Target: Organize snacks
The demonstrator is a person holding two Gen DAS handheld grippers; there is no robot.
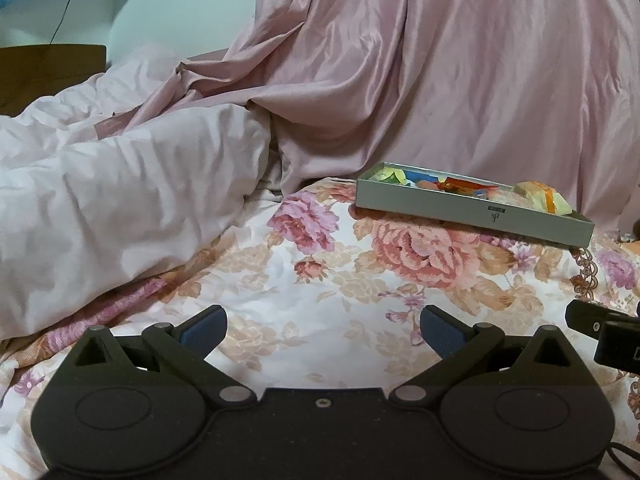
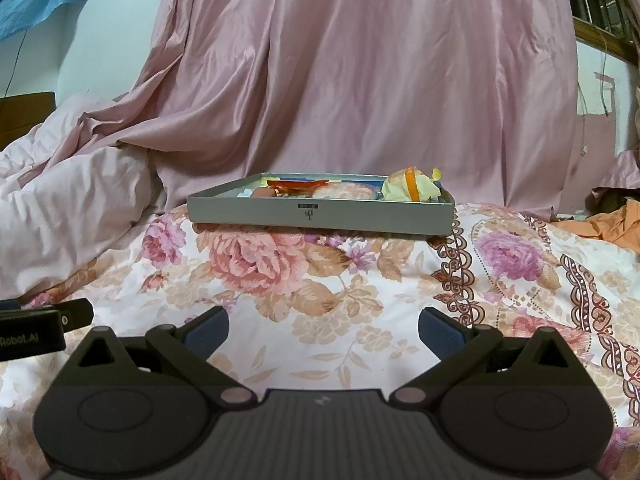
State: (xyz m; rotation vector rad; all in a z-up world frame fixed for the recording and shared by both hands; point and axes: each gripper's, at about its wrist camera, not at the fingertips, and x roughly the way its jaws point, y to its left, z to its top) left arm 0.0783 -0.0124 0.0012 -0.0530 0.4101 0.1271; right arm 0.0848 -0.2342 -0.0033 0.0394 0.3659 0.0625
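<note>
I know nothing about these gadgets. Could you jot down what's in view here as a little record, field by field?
Setting: a bed with a floral bedspread, pink curtain behind
Container: shallow grey tray resting on the bedspread
Contents: wrapped snacks, yellow, orange and red, lying inside the tray
Left gripper: open, empty, short of the tray
Right gripper: open, empty, facing the tray
Side items: white duvet on the left, orange cloth on the right

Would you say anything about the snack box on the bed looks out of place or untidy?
The grey box sits level on the floral bedspread, nothing spilled around it. The snacks inside are a loose jumble; the yellow-wrapped one with an orange band pokes above the rim at the right end. Both grippers are open and empty.
</note>
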